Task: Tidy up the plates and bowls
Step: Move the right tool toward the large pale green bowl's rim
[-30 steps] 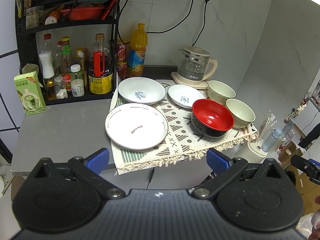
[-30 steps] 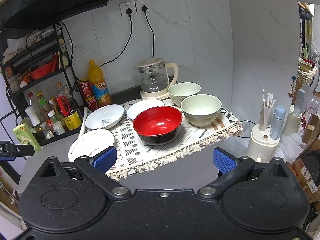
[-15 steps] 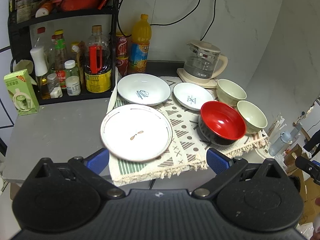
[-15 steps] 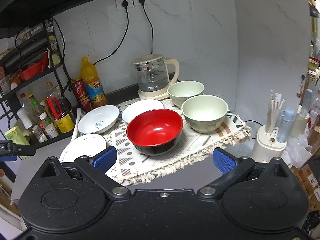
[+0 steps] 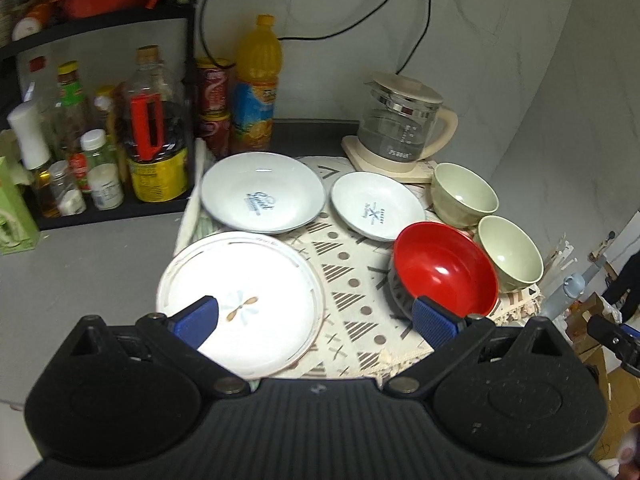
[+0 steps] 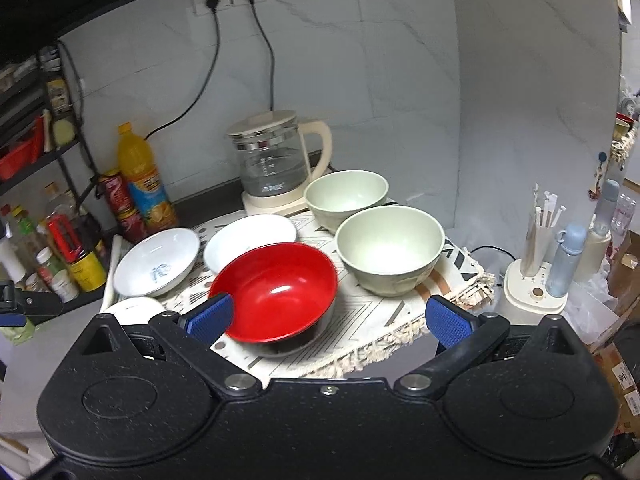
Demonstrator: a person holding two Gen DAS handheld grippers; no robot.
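On a patterned cloth lie a flat white plate at the front left, two shallow white dishes behind it, a red bowl and two pale green bowls at the right. My left gripper is open, above the cloth's front edge between the flat plate and the red bowl. My right gripper is open, over the red bowl and in front of the near green bowl. Both are empty.
A glass kettle stands behind the dishes. A black rack with bottles, an orange juice bottle and cans fills the back left. A white stand with straws and a blue bottle sits right of the counter. Bare grey counter lies at left.
Both grippers have moved forward and down toward the dishes. The left one now overlaps the flat plate's near side, the right one the red bowl. Both stay open.
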